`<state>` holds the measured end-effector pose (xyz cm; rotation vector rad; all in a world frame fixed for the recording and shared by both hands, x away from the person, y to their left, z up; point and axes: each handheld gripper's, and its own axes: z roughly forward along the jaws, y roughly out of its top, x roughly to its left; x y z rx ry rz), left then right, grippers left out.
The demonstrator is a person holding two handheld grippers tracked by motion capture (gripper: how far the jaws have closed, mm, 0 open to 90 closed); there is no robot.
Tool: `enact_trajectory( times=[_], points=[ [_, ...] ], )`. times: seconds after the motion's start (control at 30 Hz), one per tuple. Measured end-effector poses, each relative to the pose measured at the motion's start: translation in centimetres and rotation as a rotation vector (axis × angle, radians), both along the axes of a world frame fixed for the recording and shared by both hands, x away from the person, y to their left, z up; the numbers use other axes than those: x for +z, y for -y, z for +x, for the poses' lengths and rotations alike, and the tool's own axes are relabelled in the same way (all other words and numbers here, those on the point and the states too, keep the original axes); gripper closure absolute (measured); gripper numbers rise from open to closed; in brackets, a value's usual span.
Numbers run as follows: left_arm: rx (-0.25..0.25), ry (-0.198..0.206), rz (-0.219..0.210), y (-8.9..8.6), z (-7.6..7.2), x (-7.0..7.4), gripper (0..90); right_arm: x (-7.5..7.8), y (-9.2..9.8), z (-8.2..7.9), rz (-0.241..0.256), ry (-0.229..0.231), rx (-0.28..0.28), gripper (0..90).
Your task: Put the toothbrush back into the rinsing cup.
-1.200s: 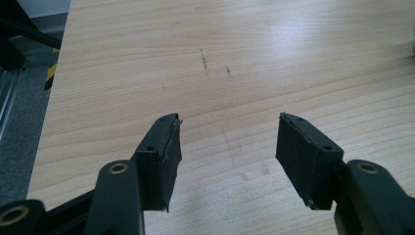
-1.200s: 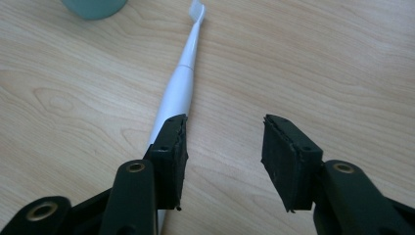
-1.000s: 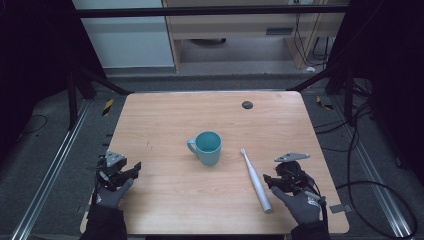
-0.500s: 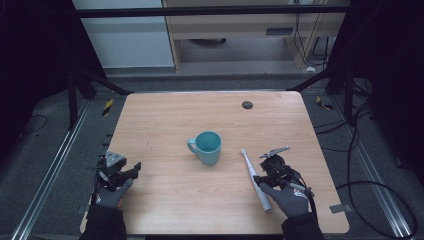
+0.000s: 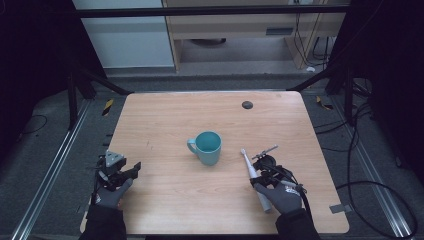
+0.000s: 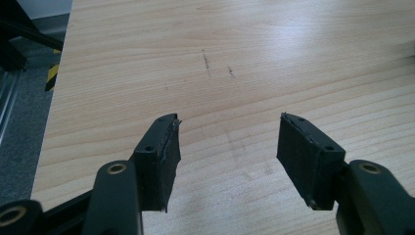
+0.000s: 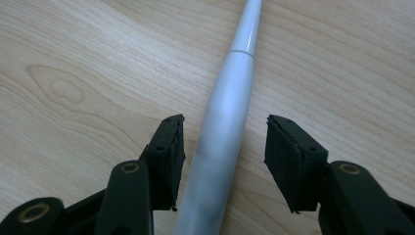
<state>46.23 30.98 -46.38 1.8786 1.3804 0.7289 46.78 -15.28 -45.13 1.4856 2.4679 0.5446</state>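
Observation:
A white electric toothbrush (image 5: 256,177) lies flat on the wooden table (image 5: 165,120), right of a teal mug (image 5: 206,147) that stands upright at the centre. My right gripper (image 5: 264,170) hovers over the toothbrush, open. In the right gripper view the white handle (image 7: 222,132) runs up between the two jaws, close to the left pad (image 7: 169,156) and apart from the right one. My left gripper (image 5: 125,172) rests near the table's front left corner, open, with only bare wood between its pads (image 6: 161,156).
A small dark round spot (image 5: 247,104) sits on the table's far right part. Black frame bars and cables surround the table; a shelf unit stands beyond its far edge.
My right gripper has moved left and forward from beside the toothbrush until its open jaws straddle the handle. The left gripper, mug and toothbrush have stayed in place.

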Motion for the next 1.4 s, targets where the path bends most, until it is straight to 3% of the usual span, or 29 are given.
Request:
enact_trajectory(
  times=[0.7,1.03,1.4],
  points=[
    [-0.003,-0.002,0.001,0.0,0.0,0.0,40.8,-1.9,-0.3,0.7,-0.026,-0.09,-0.005,56.9],
    [-0.003,-0.003,-0.002,0.0,0.0,0.0,40.9,-1.9,-0.5,0.8,-0.041,-0.084,-0.029,65.6],
    [-0.001,-0.004,-0.001,0.0,0.1,0.0,41.0,-1.5,0.3,0.8,-0.007,-0.076,-0.067,66.4]
  ],
)
